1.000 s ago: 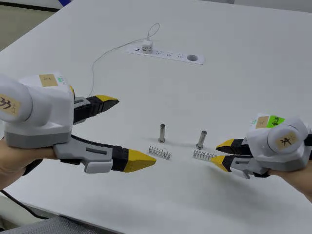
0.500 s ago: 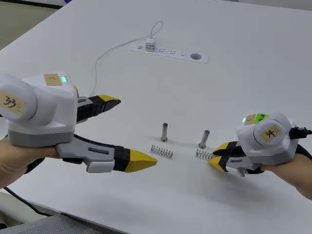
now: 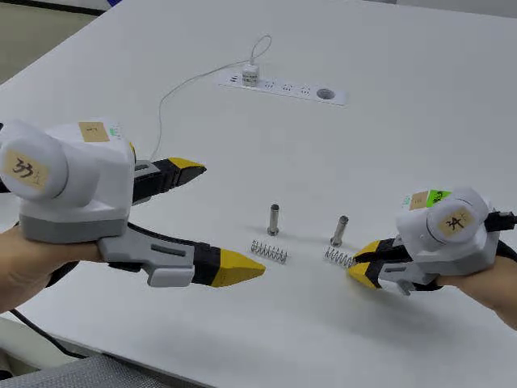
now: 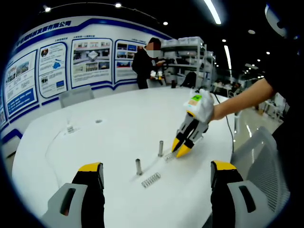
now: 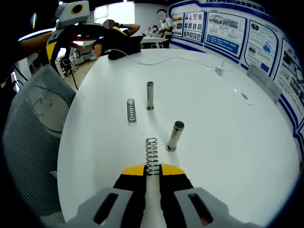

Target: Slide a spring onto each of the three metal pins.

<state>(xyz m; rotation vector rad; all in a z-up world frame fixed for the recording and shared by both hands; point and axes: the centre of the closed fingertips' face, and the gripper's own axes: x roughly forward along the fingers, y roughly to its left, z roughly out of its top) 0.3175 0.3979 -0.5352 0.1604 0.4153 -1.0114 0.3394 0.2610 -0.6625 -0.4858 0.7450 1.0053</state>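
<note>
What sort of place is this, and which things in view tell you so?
Probably a showroom or lab in a company or institute, not a home: a large white table with a power strip, blue-framed display boards along the wall, and storage racks under ceiling strip lights.

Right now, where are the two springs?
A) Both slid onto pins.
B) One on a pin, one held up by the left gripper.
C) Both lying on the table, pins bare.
C: the left spring and right spring lie flat on the table beside the bare left pin and right pin, the right spring's end between the right gripper's tips.
</note>
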